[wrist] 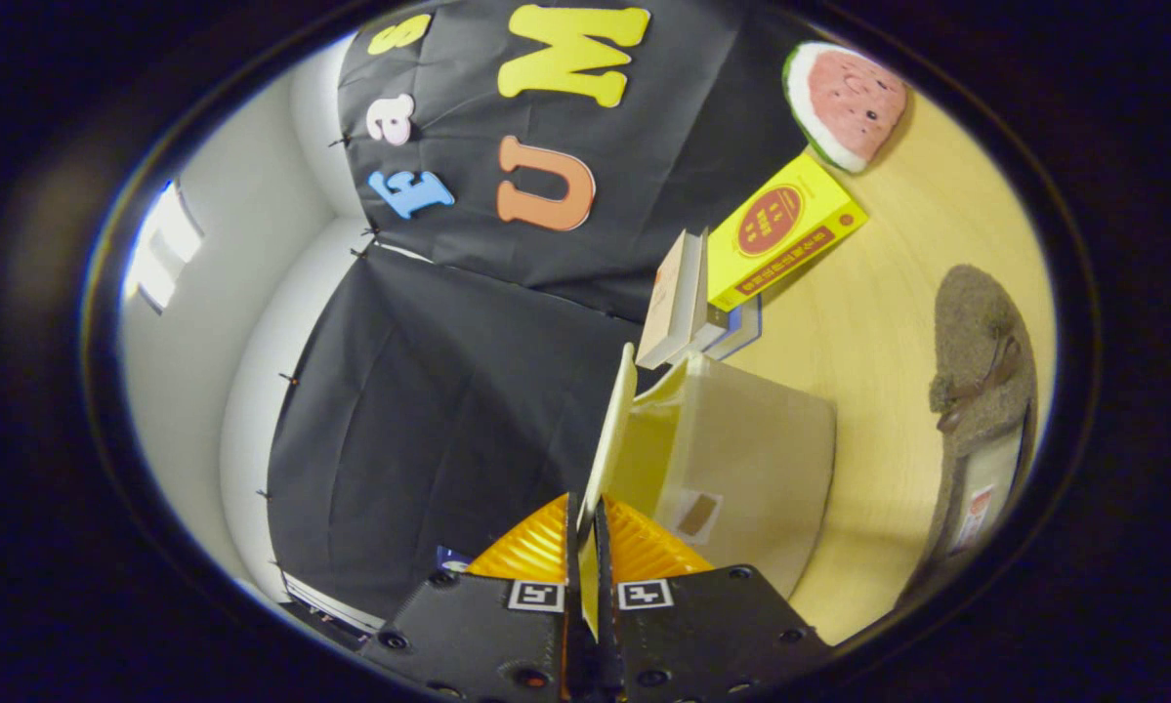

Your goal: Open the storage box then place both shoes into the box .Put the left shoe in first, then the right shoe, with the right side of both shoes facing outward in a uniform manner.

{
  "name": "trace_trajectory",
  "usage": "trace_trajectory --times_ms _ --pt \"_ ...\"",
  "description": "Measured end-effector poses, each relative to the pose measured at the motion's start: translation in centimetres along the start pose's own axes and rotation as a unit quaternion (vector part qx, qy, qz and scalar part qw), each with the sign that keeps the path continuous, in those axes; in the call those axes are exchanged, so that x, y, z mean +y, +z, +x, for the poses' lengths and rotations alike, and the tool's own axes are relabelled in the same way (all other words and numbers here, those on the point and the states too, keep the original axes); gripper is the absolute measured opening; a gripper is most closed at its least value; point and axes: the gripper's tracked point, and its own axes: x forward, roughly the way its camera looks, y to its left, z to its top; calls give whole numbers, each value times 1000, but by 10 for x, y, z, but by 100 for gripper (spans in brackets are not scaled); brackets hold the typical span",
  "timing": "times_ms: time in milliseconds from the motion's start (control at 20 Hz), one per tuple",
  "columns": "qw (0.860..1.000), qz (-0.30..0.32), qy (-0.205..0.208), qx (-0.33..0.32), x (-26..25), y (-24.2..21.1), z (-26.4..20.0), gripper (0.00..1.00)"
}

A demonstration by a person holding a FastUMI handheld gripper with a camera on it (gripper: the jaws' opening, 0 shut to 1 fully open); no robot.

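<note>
Your gripper is clenched on the edge of the pale yellow lid, which stands raised off the storage box just ahead of the fingers; the thin panel looks light, smooth and a bit flexible, so keep your pinch near its free edge. You have one box and one shoe in sight, a soft brown slipper lying on the table beyond the box, probably best taken by its stiffer sole edge.

The box looks like translucent, smooth plastic, its lid pinched between ribbed orange fingers of the gripper. The shoe is fuzzy cloth; the table matt pale wood.
</note>
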Motion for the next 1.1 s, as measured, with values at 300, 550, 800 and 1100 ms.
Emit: trace_trajectory --times_ms 300,550,800,1100 --pt "999 -40 -5 3 70 2 30 7" --pt "997 -73 -18 9 123 -2 77 8" --pt "997 -69 -28 21 156 -14 134 8" --pt "996 -59 -51 40 167 -36 195 25"
